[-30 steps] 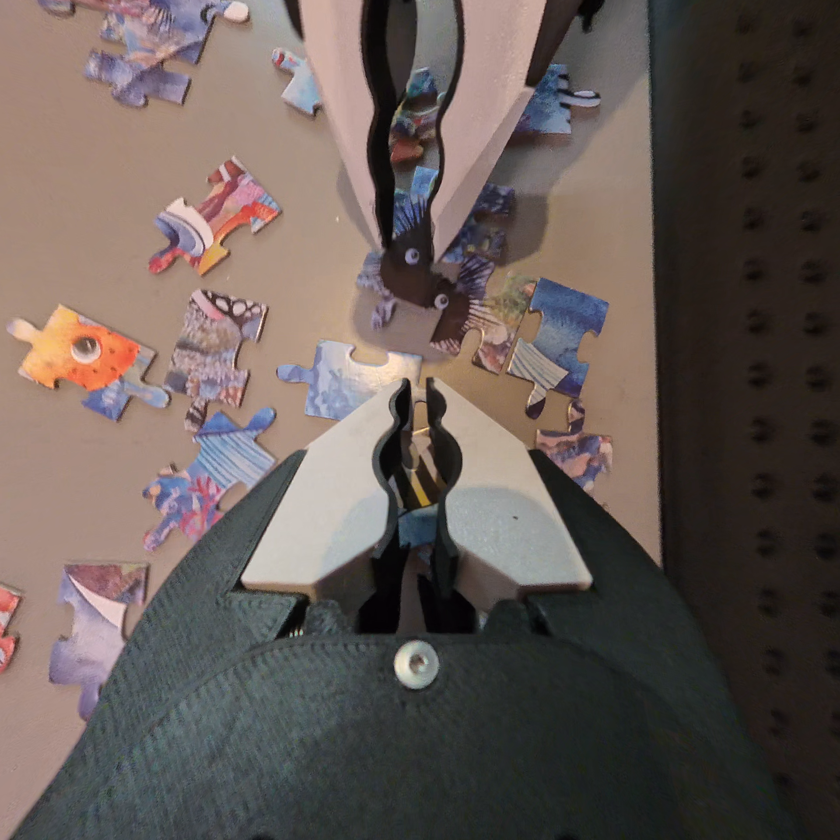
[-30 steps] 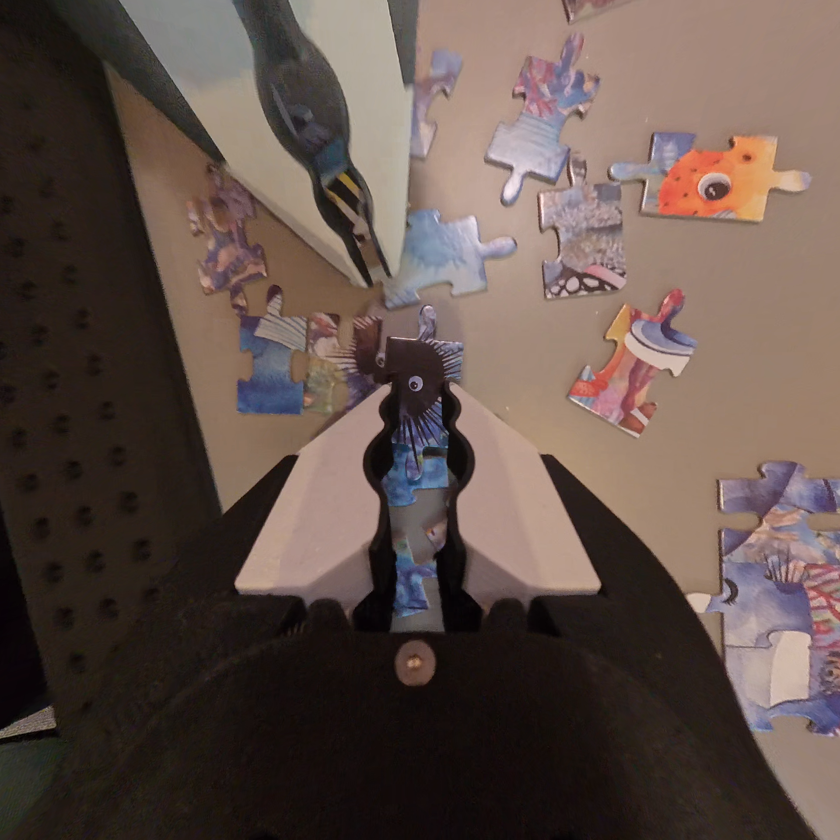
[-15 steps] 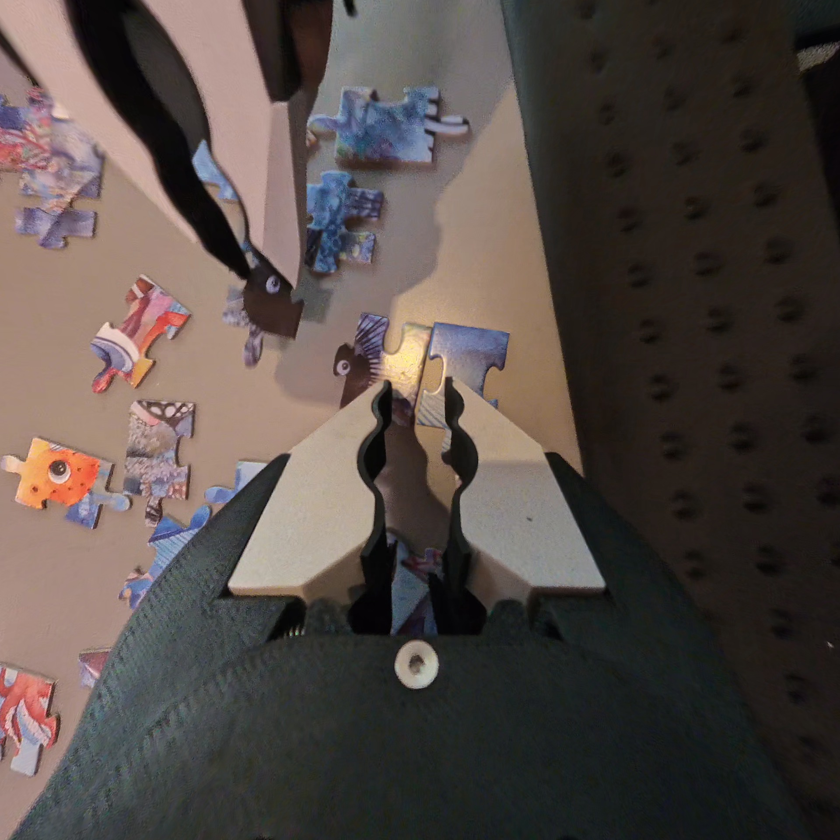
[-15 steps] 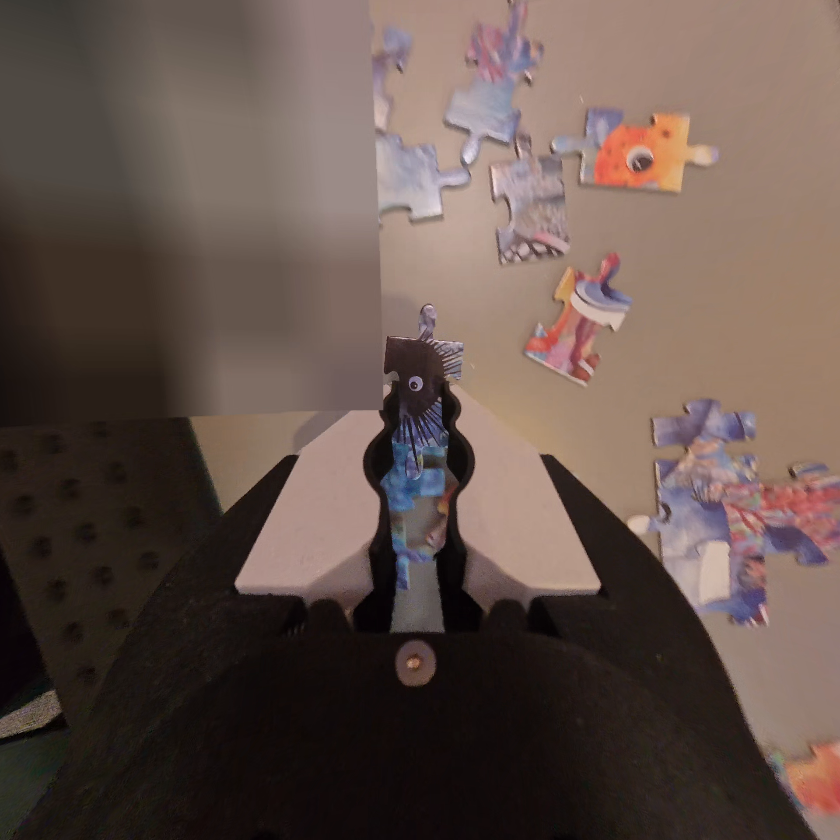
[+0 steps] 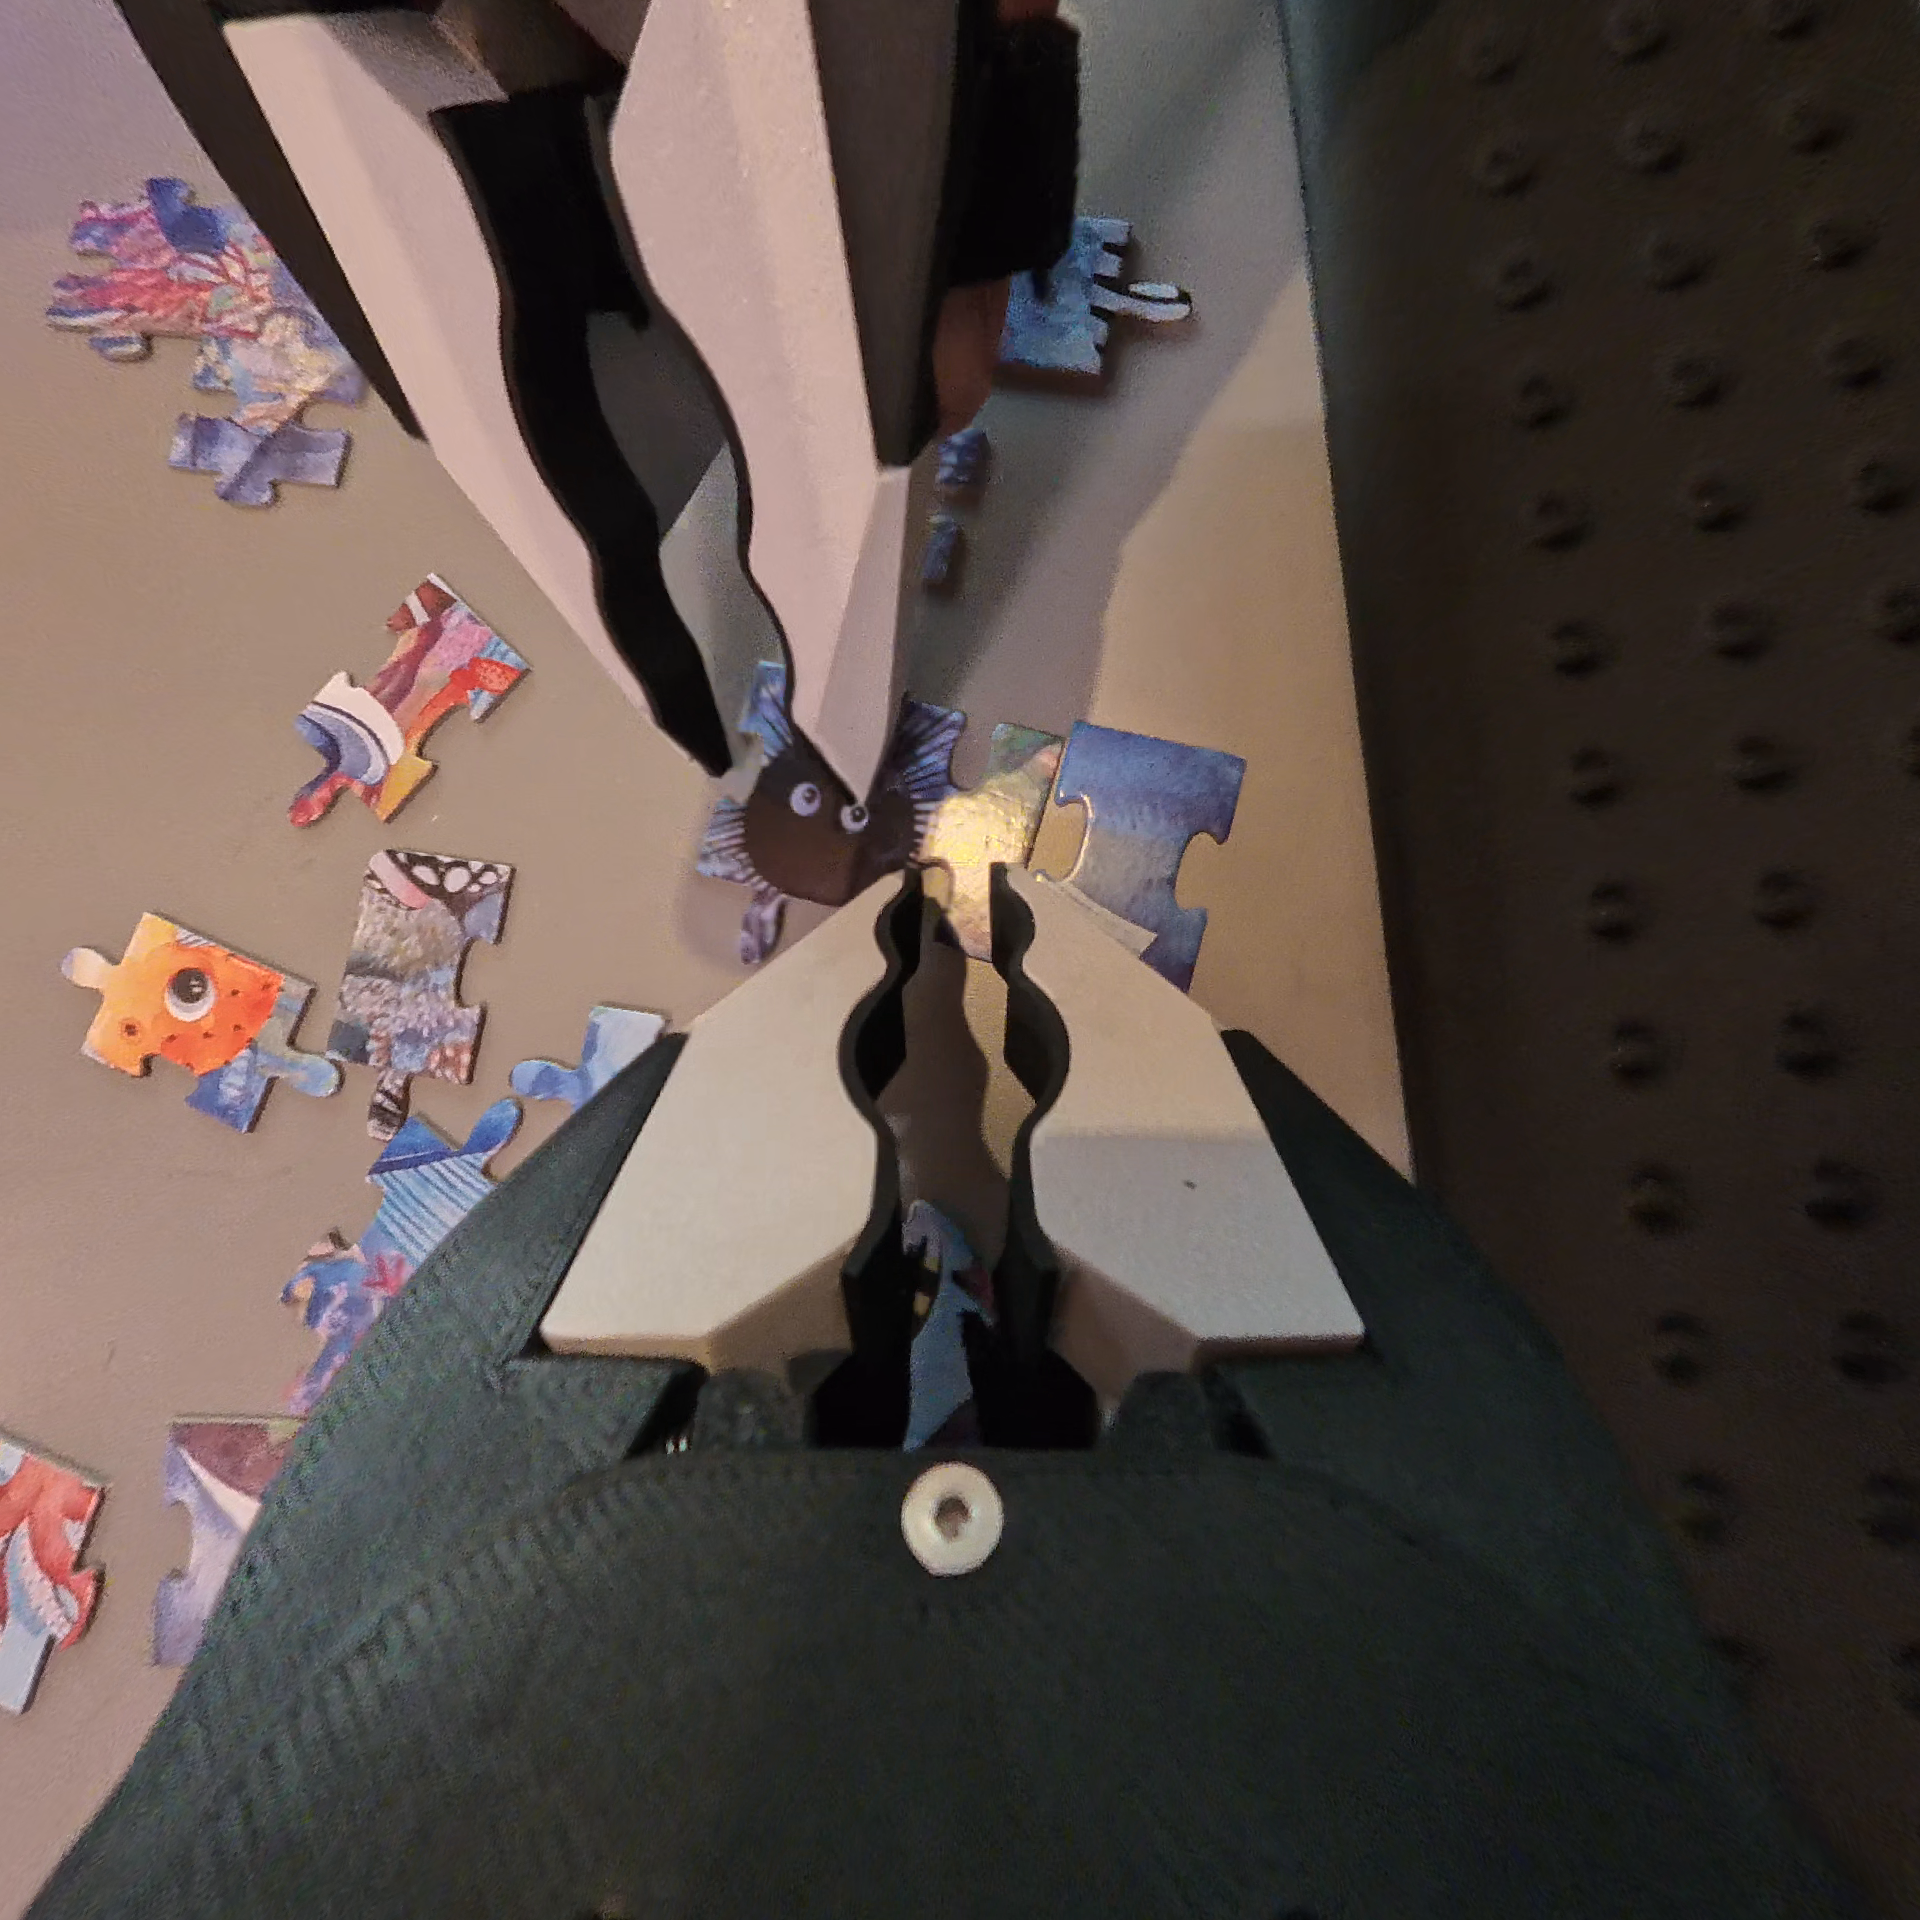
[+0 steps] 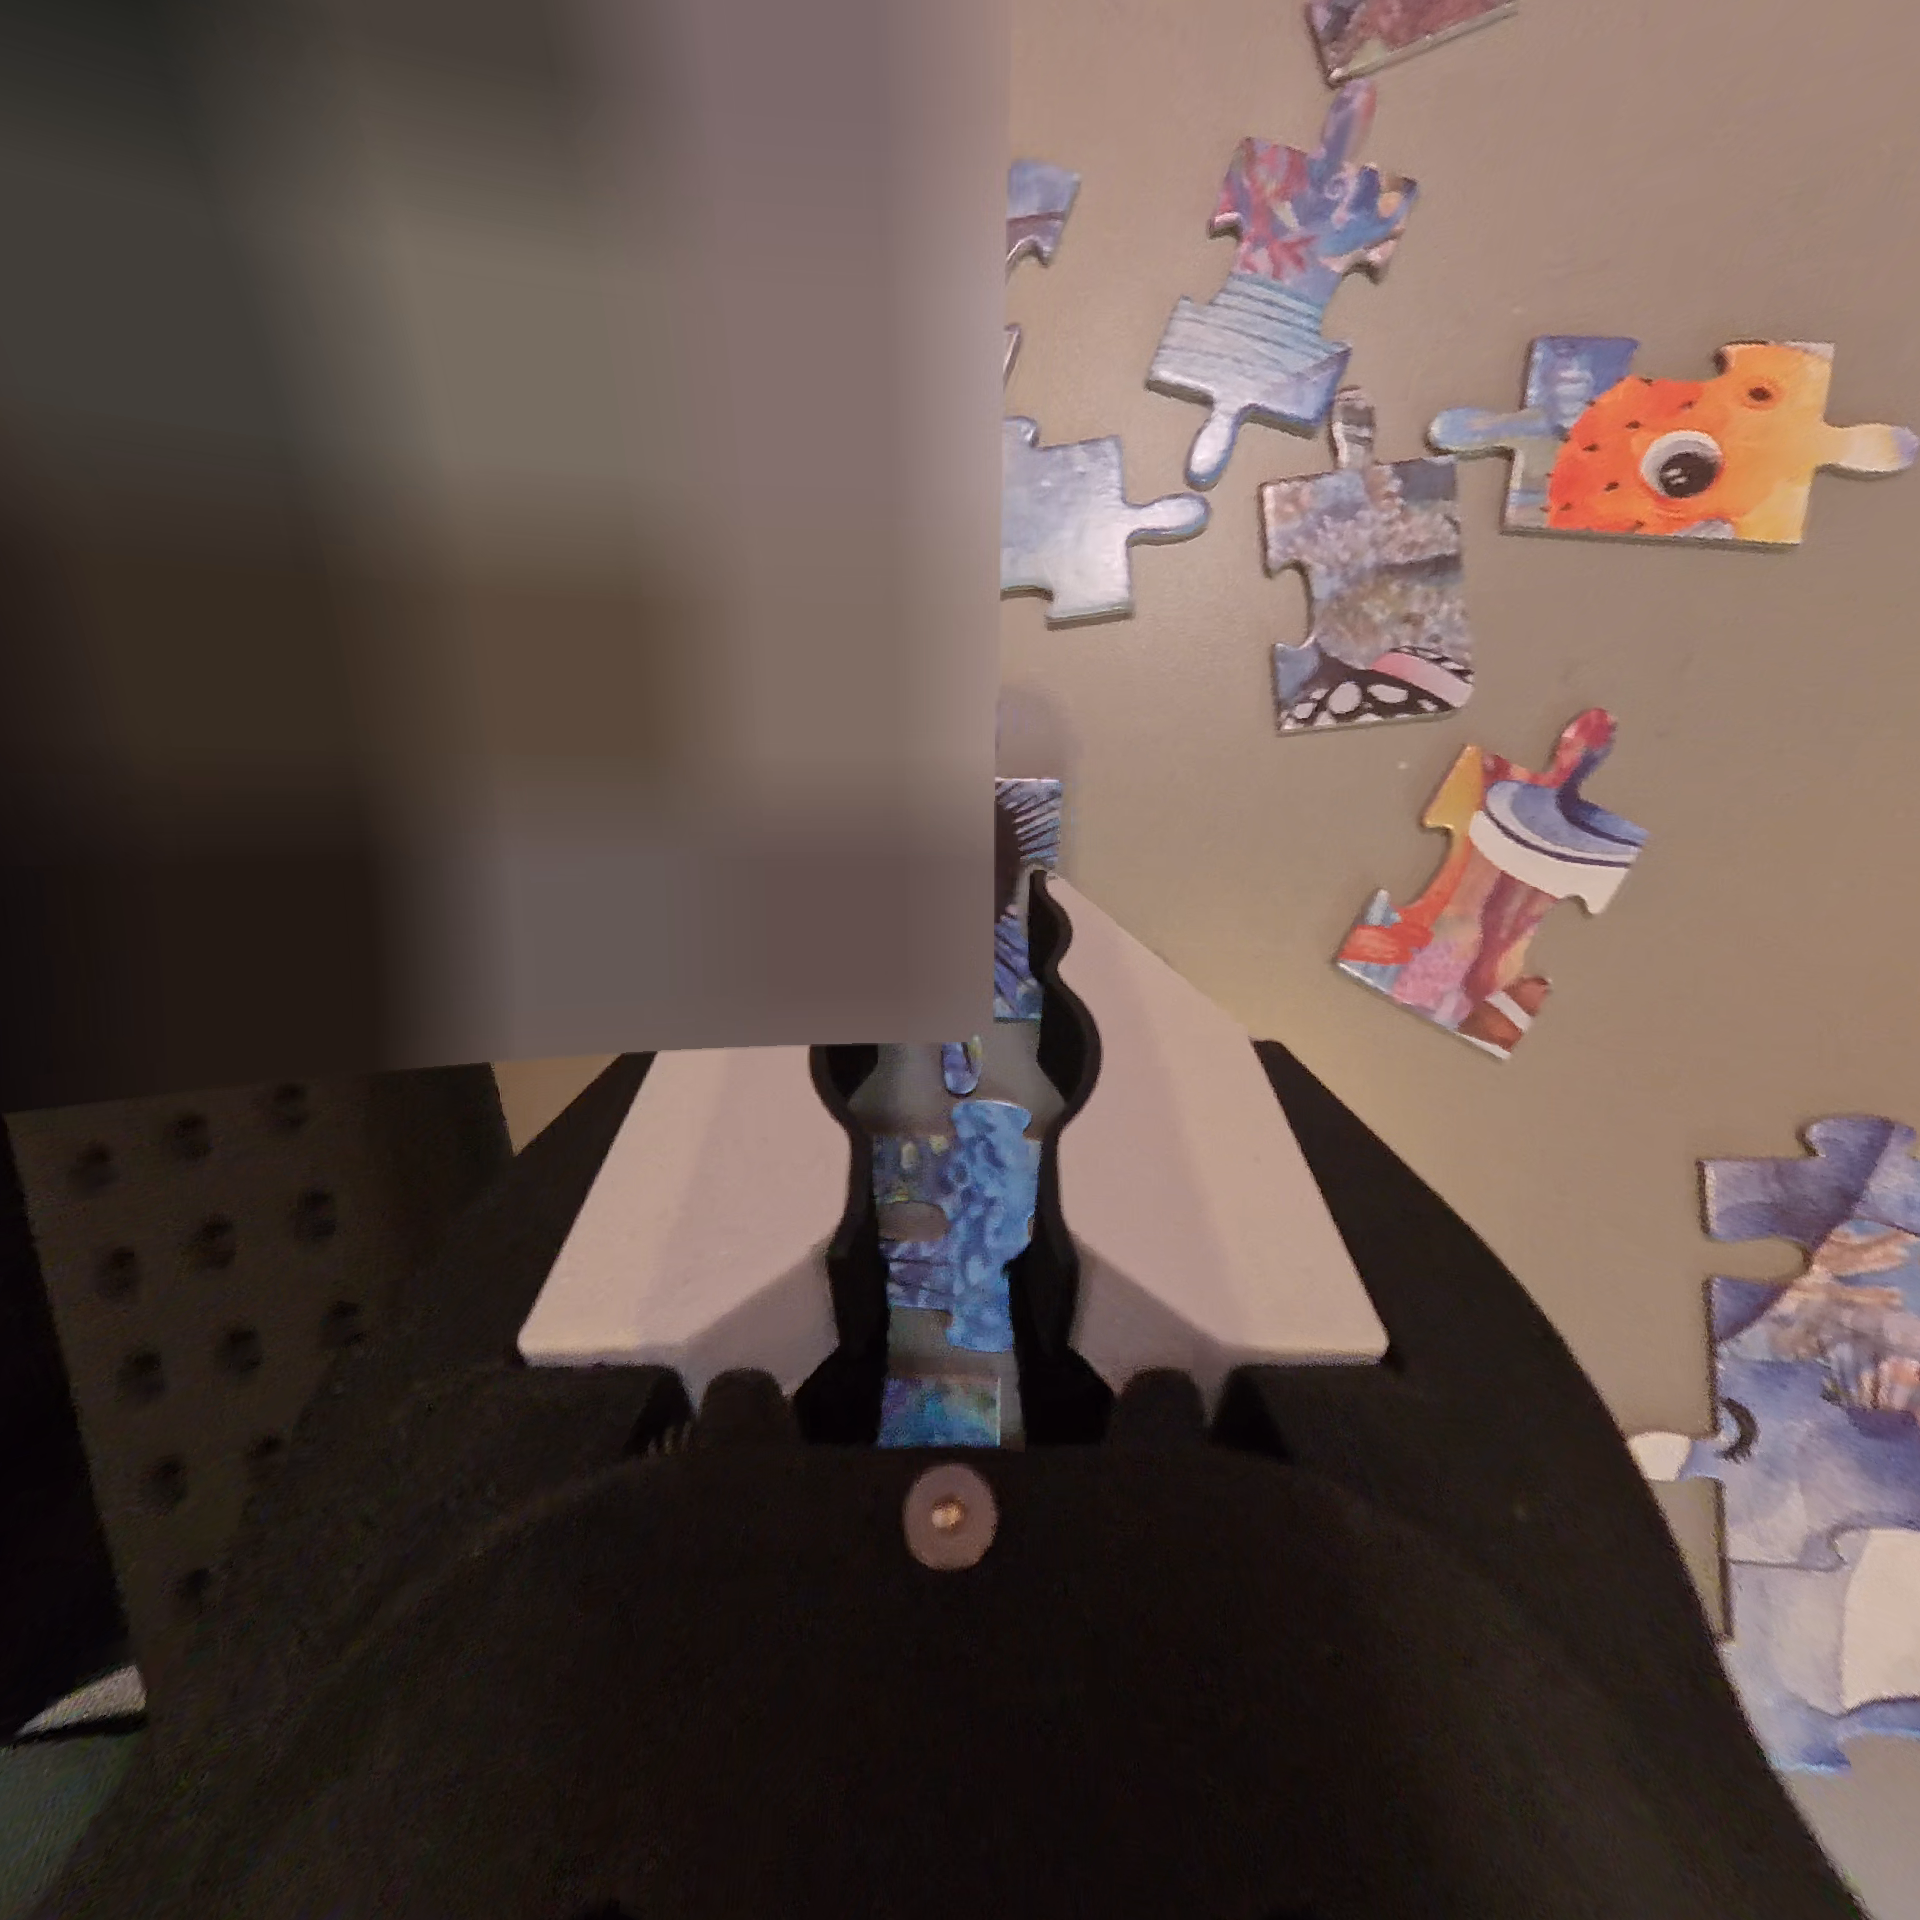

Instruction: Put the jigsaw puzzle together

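Contact at the seam. Right hand-held gripper (image 5: 787, 764) reaching in from the far side, clamped on the dark fish piece (image 5: 805, 831), tips down at the bench (image 5: 156, 675). Half a second back, held that piece well off to the left, apart from the joined pair. Now brings it right up against the shiny piece (image 5: 982, 831), one eye beside the other. Hard to say whether truly locked or only butted up: seam half hidden under the tips.

Left hand-held gripper (image 5: 951, 883) low and close, jaws a little apart, nothing gripped between them, tips at the near edge of the shiny piece. Looks like steadying the pair against the push.

Further out, blue piece (image 5: 1143, 810) already locked on the right of the shiny one, close to the bench edge and the dark perforated panel (image 5: 1662, 727). Off to the left, plenty loose and untouched: orange fish piece (image 5: 182, 1003) and striped red-and-blue piece (image 5: 405, 717) among them.

Means a run of three nearly made. Probably calls for a press flat, then a release. Risk of skidding the pair toward the edge if pushed sideways too hard. Long way to go overall.
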A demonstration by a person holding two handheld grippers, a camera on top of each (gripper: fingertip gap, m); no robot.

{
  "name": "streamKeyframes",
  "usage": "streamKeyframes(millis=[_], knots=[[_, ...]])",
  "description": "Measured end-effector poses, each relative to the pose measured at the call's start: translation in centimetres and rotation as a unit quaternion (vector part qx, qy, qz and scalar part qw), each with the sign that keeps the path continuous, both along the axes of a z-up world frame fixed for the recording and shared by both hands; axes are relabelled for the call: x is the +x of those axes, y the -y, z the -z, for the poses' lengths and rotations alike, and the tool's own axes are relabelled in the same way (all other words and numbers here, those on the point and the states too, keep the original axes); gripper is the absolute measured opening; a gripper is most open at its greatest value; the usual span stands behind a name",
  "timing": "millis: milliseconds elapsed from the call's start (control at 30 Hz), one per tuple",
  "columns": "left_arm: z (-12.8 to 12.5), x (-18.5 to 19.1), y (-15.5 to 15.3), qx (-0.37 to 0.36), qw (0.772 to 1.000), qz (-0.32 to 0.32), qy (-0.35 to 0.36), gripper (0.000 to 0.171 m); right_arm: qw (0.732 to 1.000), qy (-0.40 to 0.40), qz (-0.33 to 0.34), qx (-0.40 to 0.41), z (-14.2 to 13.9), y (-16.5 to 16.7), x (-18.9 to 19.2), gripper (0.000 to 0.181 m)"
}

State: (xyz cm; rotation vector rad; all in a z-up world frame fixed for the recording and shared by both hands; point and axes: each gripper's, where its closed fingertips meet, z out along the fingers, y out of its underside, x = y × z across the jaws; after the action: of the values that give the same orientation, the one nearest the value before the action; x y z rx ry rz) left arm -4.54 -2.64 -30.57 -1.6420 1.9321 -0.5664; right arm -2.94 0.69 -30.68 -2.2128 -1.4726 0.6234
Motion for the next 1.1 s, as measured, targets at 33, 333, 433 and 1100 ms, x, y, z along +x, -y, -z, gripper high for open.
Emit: streamKeyframes(millis=[33, 333, 433, 1100], knots=[[-0.3, 0.1, -0.1, 0.003, 1.0, 0.0, 0.007, 0.013, 1.0, -0.003, 0.006, 0.008, -0.2, -0.3, 0.1, 0.025], [0.2, 0.4, -1.0, 0.029, 1.0, -0.003, -0.003, 0.017, 0.999, 0.018, -0.027, 0.017, 0.2, 0.9, 0.8, 0.0], [0.3, 0.5, -1.0, 0.022, 1.0, 0.0, -0.006, 0.013, 0.999, 0.016, -0.028, 0.021, 0.3, 0.7, 0.7, 0.0], [-0.9, -1.5, -2.3, -0.008, 0.999, -0.039, -0.016, 0.034, 0.997, 0.033, -0.063, 0.038, 0.4, 1.2, 0.3, 0.0]])
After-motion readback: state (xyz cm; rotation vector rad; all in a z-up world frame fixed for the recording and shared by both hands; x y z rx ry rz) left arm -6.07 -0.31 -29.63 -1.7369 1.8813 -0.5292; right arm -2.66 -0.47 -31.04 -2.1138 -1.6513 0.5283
